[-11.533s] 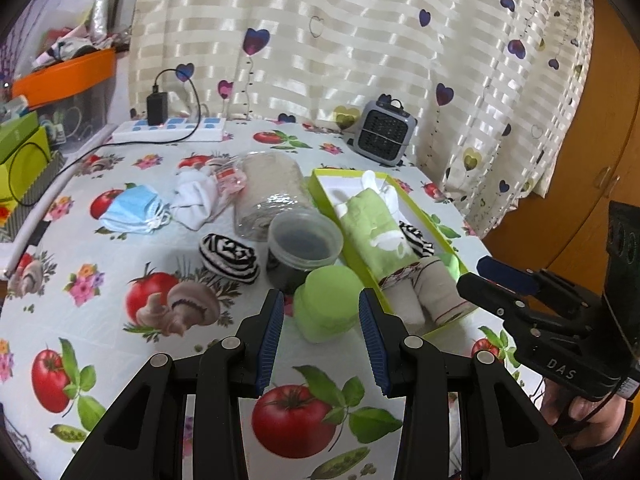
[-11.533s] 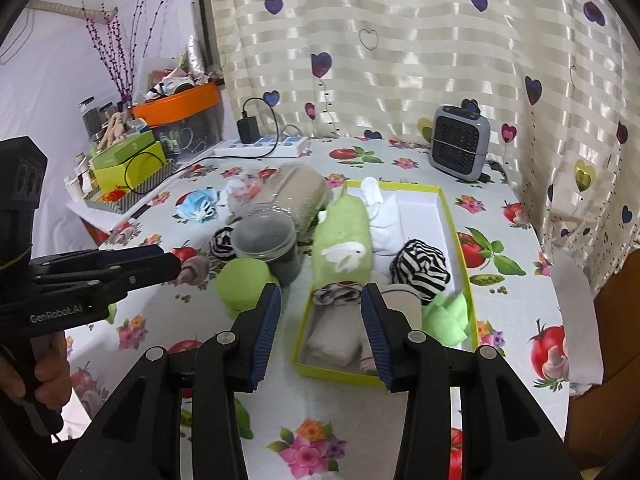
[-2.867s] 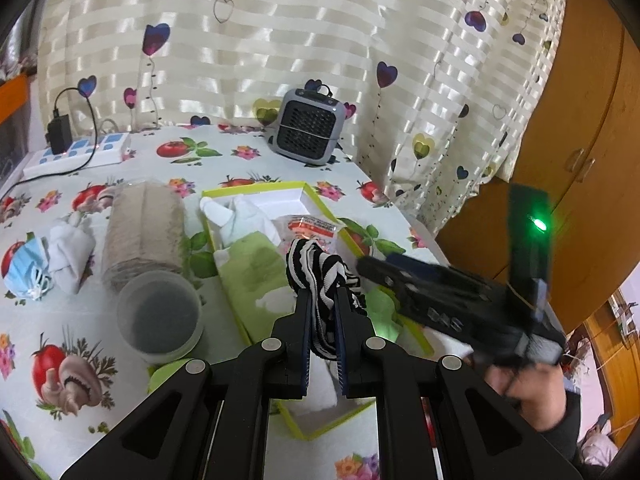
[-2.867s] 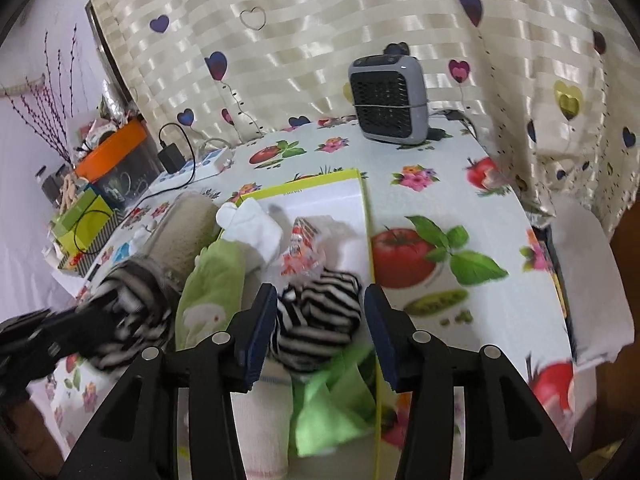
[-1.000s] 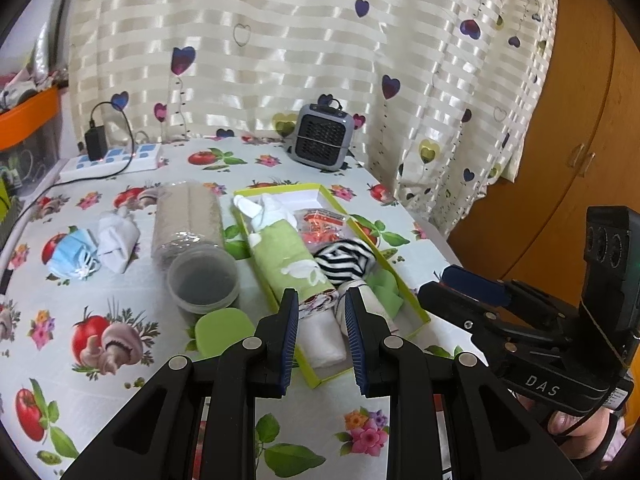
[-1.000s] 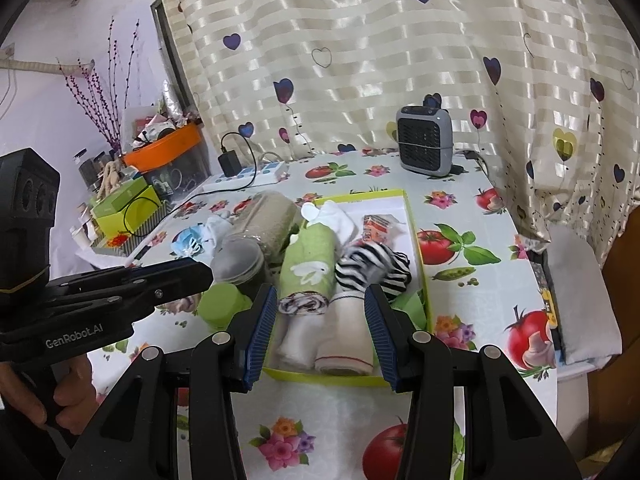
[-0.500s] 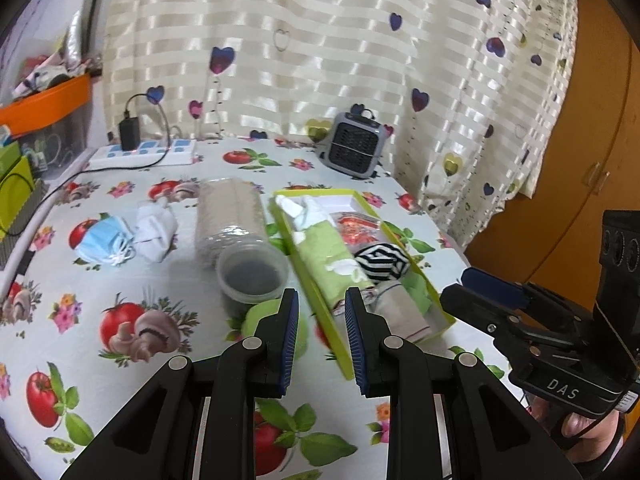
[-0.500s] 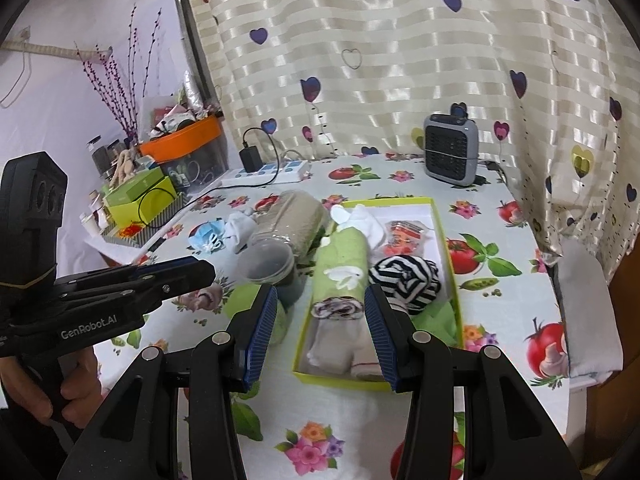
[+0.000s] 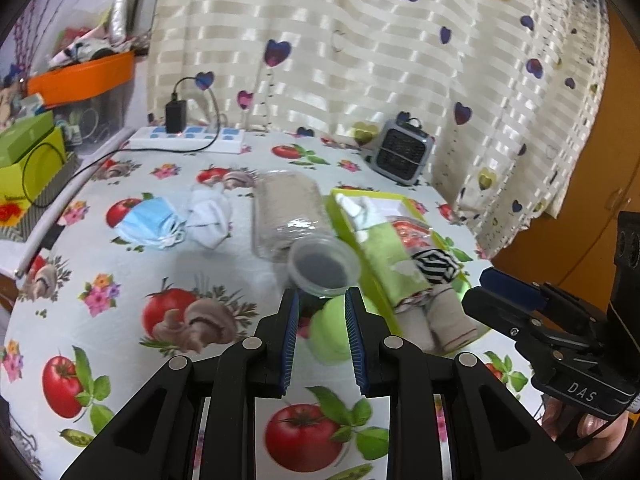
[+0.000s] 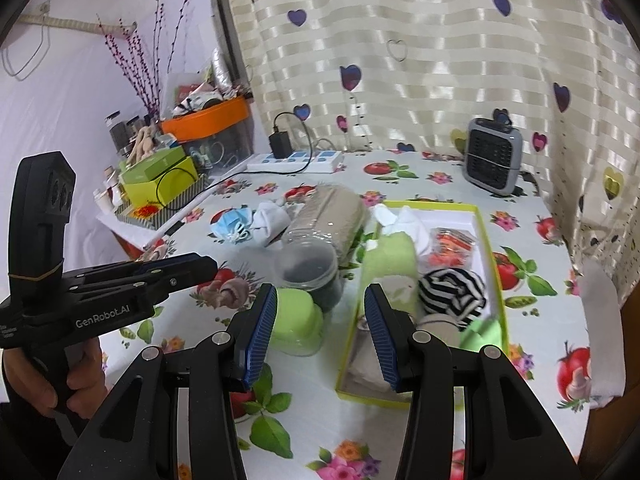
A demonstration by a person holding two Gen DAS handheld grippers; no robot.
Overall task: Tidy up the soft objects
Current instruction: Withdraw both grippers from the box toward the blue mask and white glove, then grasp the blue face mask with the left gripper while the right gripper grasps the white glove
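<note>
**Two soft things left out of the box**

Both tools are empty — left tool (image 9: 319,306) narrowly parted, right tool (image 10: 320,300) wide. The white sock (image 9: 210,216) and blue mask (image 9: 148,227) lie side by side on the surface (image 9: 120,280), ahead and leftward of the left tool — the nearer one. The sock's long axis runs toward the camera. The yellow-green box (image 10: 486,240) sits right.

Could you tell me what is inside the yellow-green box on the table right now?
The yellow-green box holds a green towel, a striped sock ball, white socks, an orange packet, beige rolls and a green cloth. Anything beneath these is hidden.
</note>
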